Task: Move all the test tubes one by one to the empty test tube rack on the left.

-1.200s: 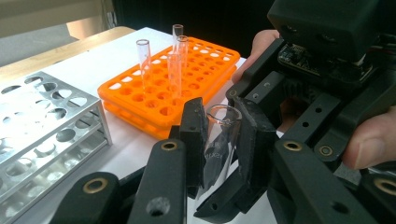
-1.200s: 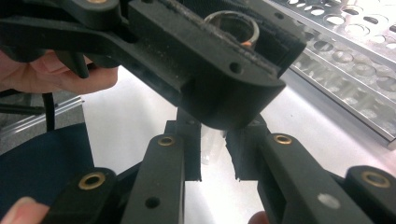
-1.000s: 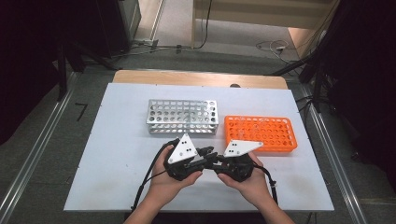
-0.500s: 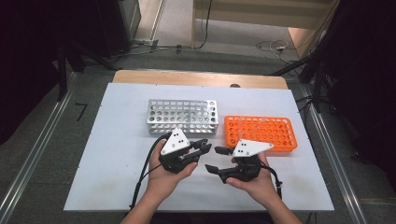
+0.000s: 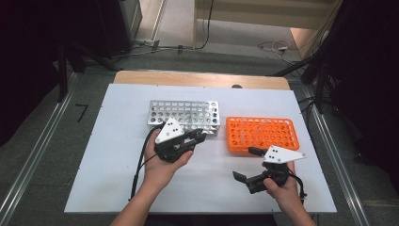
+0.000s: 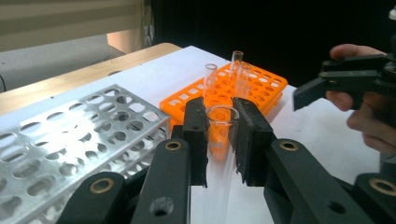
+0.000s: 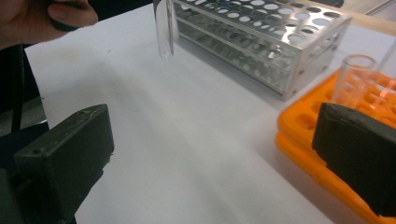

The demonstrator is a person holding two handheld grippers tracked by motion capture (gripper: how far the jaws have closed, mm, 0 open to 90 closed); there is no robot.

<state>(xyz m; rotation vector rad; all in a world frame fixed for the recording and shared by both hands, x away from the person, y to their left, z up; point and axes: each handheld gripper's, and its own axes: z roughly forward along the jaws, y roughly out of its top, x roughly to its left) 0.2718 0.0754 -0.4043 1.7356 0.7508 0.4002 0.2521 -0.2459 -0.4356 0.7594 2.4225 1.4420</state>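
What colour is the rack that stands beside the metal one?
Orange rack; the high view shows it best.

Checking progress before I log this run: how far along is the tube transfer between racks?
Done: the left gripper is shut on a glass test tube; the right gripper has just been opening, nothing between its jaws. In hand: the tube is carried beside the metal rack. Left: seating it in a rack; two or three more tubes stand in the orange rack.
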